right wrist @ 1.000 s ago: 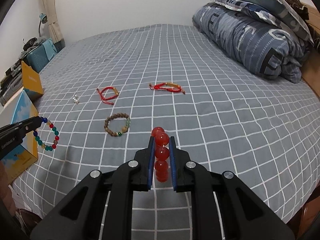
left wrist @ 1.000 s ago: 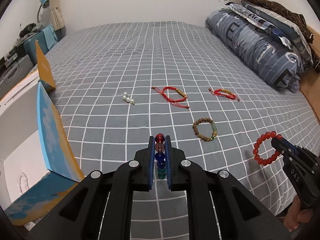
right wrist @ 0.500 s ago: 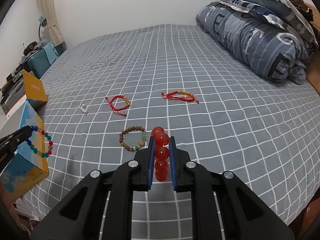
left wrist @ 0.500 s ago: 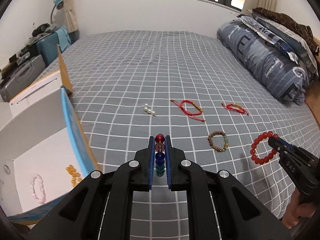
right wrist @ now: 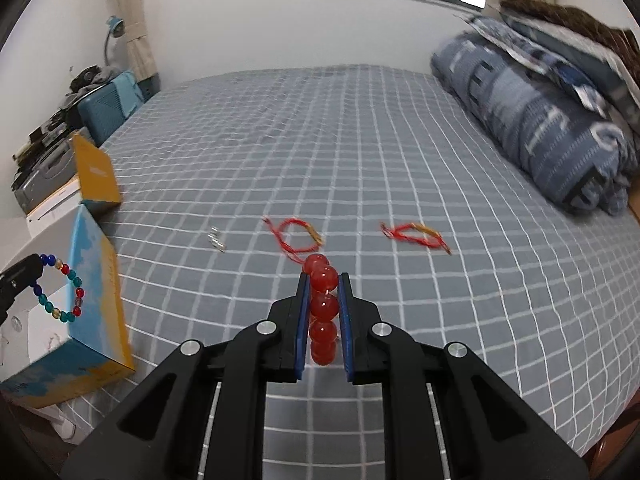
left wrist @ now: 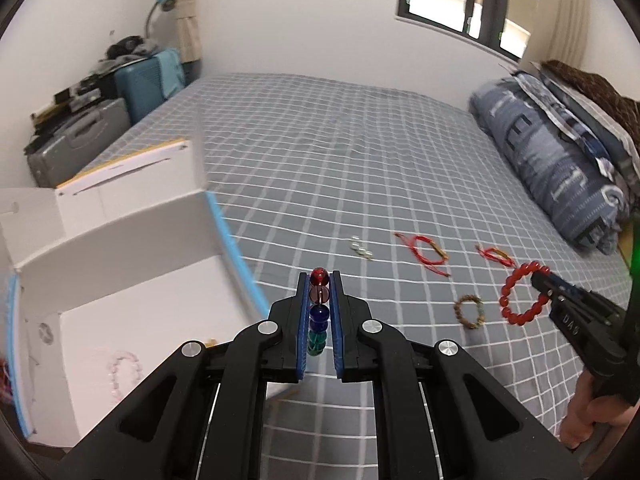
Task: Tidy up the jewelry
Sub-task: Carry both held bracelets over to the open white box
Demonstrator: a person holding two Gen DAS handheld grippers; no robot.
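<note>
With both bracelets pinched edge-on so the loops dangle free, the setup looks ready for dropping stuff into the box. The multicolored bead bracelet (left wrist: pixel 319 312) sits clamped between the fingers of the left gripper (left wrist: pixel 319 280), which are closed tight on a run of beads, and the loop hangs right by the open white box (left wrist: pixel 132 280) at the bed's edge, probably so it can just fall inside. A pale bead bracelet (left wrist: pixel 120 368) is already lying in there. Off to the side, the right gripper (right wrist: pixel 323 280) has its fingers closed on the red bead bracelet (right wrist: pixel 323 304), held up above the bed (right wrist: pixel 360 152), likely waiting its turn. Left on the checked bedspread are two red string bracelets (right wrist: pixel 296 236) (right wrist: pixel 414 234), a brown wooden bead bracelet (left wrist: pixel 470 312) and some small clear beads (left wrist: pixel 362 248), so the job's maybe halfway done.
</note>
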